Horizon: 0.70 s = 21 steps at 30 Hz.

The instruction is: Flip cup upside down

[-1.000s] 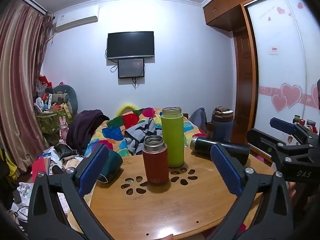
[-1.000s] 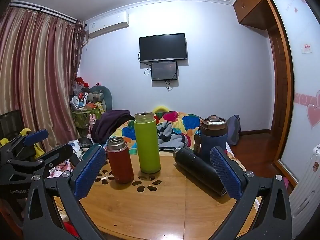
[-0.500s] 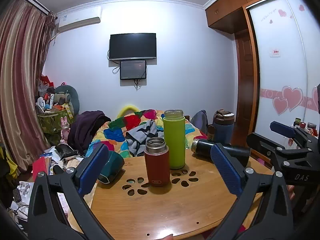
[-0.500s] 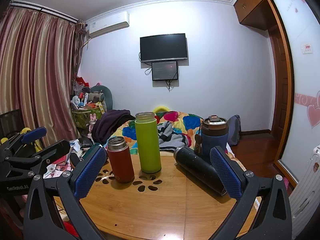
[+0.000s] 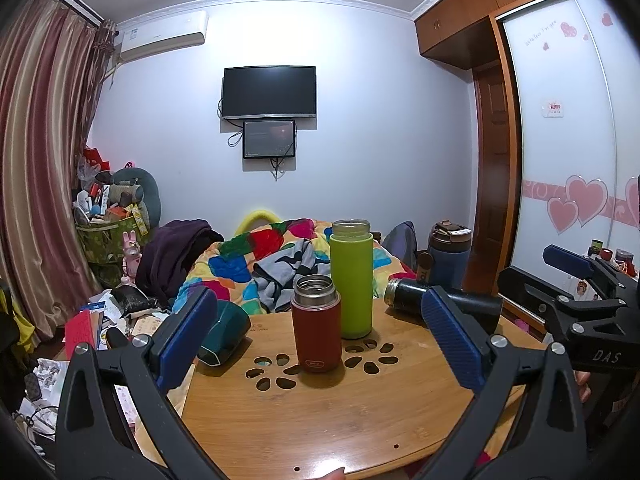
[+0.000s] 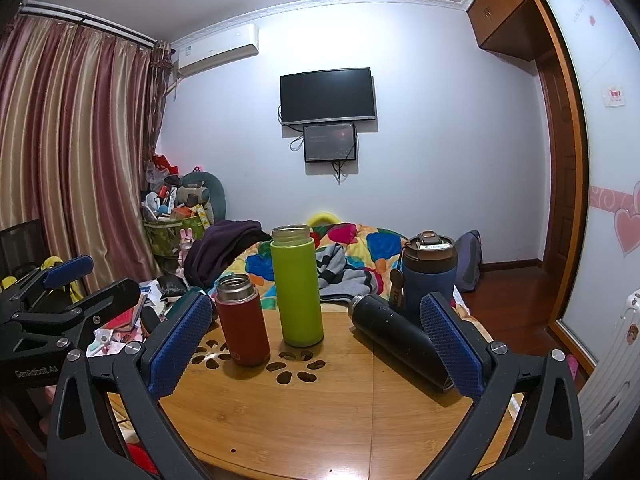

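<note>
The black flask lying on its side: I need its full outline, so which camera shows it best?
The right wrist view: the black flask shows nearly whole, between the open fingers. In the left wrist view a blue finger pad hides its middle.

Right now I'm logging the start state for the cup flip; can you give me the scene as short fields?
surface: round wooden table
upright, open-topped: red steel-rimmed flask; tall green cylindrical flask
lying down: black flask; teal cup
lidded: blue tumbler
left gripper: open, empty
right gripper: open, empty
</note>
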{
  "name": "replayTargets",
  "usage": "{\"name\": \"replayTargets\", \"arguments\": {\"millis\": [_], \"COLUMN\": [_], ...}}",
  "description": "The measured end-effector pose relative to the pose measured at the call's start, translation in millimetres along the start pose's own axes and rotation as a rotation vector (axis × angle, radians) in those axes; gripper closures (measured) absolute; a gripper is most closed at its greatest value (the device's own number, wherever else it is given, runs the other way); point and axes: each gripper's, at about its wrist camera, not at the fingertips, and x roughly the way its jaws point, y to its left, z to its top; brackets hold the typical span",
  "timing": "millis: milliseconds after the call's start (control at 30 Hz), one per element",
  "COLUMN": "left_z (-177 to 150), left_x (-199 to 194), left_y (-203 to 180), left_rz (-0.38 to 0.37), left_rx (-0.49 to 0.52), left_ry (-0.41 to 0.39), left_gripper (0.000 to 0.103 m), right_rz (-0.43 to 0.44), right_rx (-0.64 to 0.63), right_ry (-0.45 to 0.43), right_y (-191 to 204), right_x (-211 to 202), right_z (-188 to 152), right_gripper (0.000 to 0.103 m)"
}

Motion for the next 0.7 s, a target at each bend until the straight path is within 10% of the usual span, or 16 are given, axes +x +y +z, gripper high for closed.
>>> {"name": "replayTargets", "arguments": {"millis": [700], "left_z": [-0.9], "left_x": [0.3], "left_y": [-0.9], "left_rz": [0.001], "left_rx": [-0.002], "left_ry": [-0.006], "left_gripper": [0.0], "right_rz": [0.0], "right_rx": [-0.012], "right_ry": [-0.01], "right_y": [4.7], "right_x": [-4.0], "right_z": [1.9], "right_gripper": [0.0]}}
